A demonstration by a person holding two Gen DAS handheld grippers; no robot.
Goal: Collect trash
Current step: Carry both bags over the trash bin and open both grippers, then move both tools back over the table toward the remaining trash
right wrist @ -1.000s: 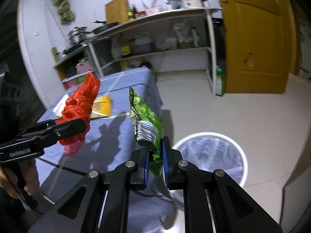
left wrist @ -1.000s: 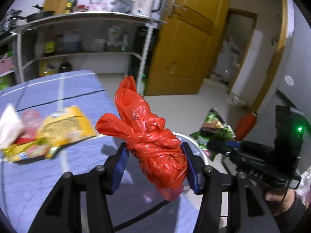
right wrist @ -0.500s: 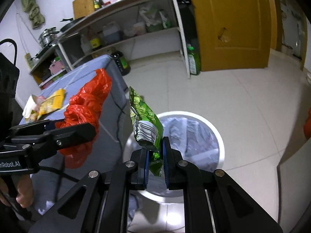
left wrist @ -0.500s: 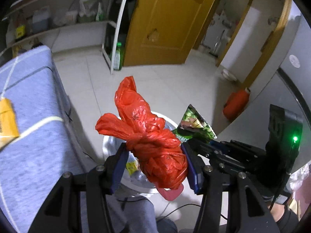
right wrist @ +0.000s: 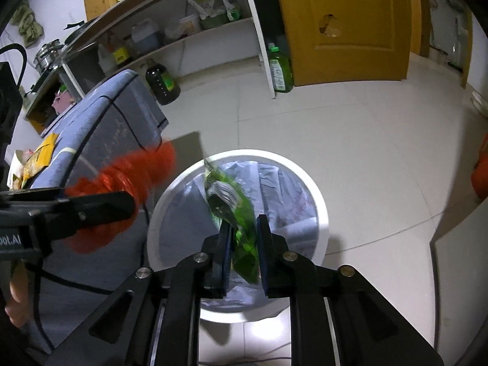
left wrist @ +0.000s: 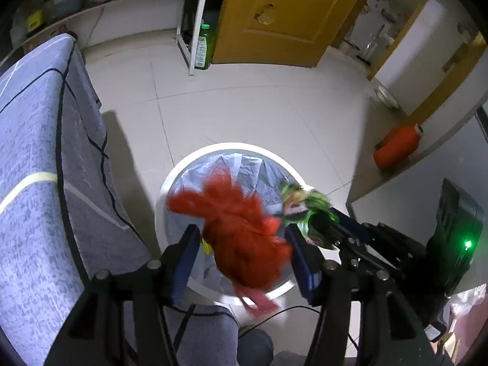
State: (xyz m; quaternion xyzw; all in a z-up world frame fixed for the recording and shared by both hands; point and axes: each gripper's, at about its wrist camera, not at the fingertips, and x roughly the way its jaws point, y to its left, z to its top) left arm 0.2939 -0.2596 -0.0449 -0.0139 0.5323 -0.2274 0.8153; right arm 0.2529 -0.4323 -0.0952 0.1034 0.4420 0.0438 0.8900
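Over the white-rimmed trash bin [left wrist: 170, 183], which is lined with a pale plastic bag and stands on the tiled floor, both tongs point steeply downward. From the left wrist view, the left tongs [left wrist: 244, 244] are opening, with the crumpled red plastic bag [left wrist: 244, 238] blurred between their blue pads; it bulges toward the 12 o'clock side and a loose tail hangs toward 6 o'clock, and whether the pads still press it cannot be told. At about 3 o'clock from that bag the right tongs [left wrist: 323, 228] reach in with the green snack wrapper [left wrist: 302, 204]. From the right wrist view, the right tongs [right wrist: 244, 244] are opening too, and the wrapper [right wrist: 235, 210] stands blurred in the gap, above the bin's liner [right wrist: 283, 189]. At 9 o'clock in that view the left tongs [right wrist: 100, 204] carry the red bag [right wrist: 128, 177] beside the blue-clothed bench [right wrist: 100, 128], where yellow packets [right wrist: 39, 155] lie at its far end.
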